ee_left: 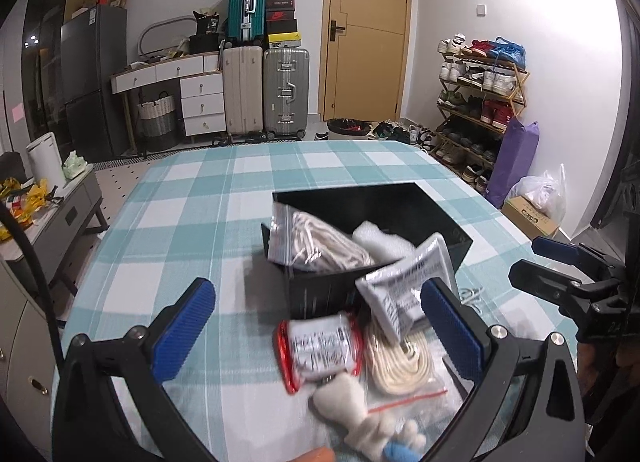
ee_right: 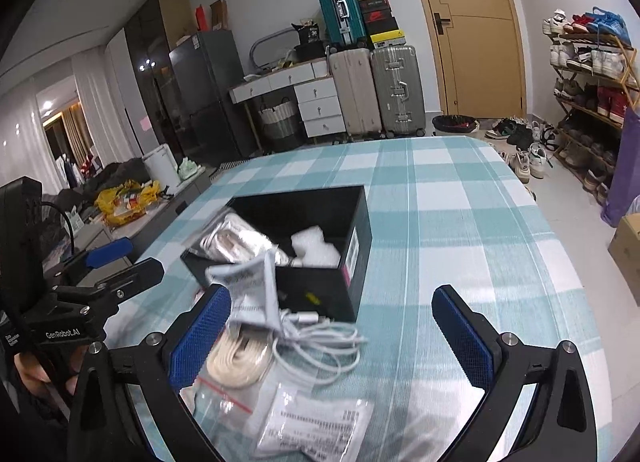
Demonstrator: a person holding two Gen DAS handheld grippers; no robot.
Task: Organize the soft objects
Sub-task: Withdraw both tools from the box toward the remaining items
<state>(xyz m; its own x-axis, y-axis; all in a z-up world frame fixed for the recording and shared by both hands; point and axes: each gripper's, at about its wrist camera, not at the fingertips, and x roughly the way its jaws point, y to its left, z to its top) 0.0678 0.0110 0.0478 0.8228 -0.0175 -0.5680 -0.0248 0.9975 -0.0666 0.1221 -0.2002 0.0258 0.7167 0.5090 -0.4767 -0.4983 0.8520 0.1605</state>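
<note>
Left wrist view: your left gripper point(ee_left: 320, 326) has its jaws wide and empty. The labelled red-edged packet point(ee_left: 320, 350) lies between them on the counter, just short of the black box point(ee_left: 436, 222).

Right wrist view: your right gripper point(ee_right: 332, 326) is wide too, empty. The white cable point(ee_right: 320, 346) lies between its jaws, nearer the left pad, at the box's near wall.
</note>
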